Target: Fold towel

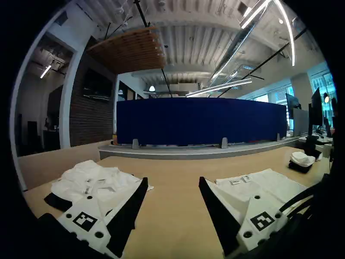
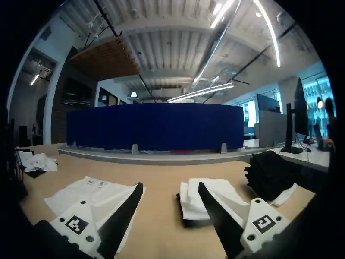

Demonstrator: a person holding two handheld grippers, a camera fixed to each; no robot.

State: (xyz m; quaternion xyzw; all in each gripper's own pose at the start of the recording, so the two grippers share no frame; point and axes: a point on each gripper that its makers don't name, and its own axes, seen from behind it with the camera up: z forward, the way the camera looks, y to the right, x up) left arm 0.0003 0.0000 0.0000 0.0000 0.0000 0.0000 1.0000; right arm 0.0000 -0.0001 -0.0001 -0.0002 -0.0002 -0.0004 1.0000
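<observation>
Flat white towel (image 1: 280, 183) lies on tan wooden table (image 1: 172, 216), at 4 o'clock in left gripper view and 8 o'clock in right gripper view. Its small tags (image 1: 240, 179) are unreadable. Crumpled towel (image 1: 90, 179) at 8 o'clock. Left gripper (image 1: 172, 179) and right gripper (image 2: 170, 184) are spread wide, holding nothing. Black stack (image 2: 269, 172) at 3 o'clock. Blue partition (image 1: 198, 121) behind, strip lights (image 1: 220, 87) overhead.

From where I stand, the left gripper (image 1: 172, 180) has two wedge-shaped fingers (image 1: 125, 216), white plastic outside and black on the inner faces, tapering to points. Each carries a square black-and-white marker (image 1: 262, 221) and dark round screw holes (image 1: 99, 234). The right gripper (image 2: 170, 185) looks just the same
</observation>
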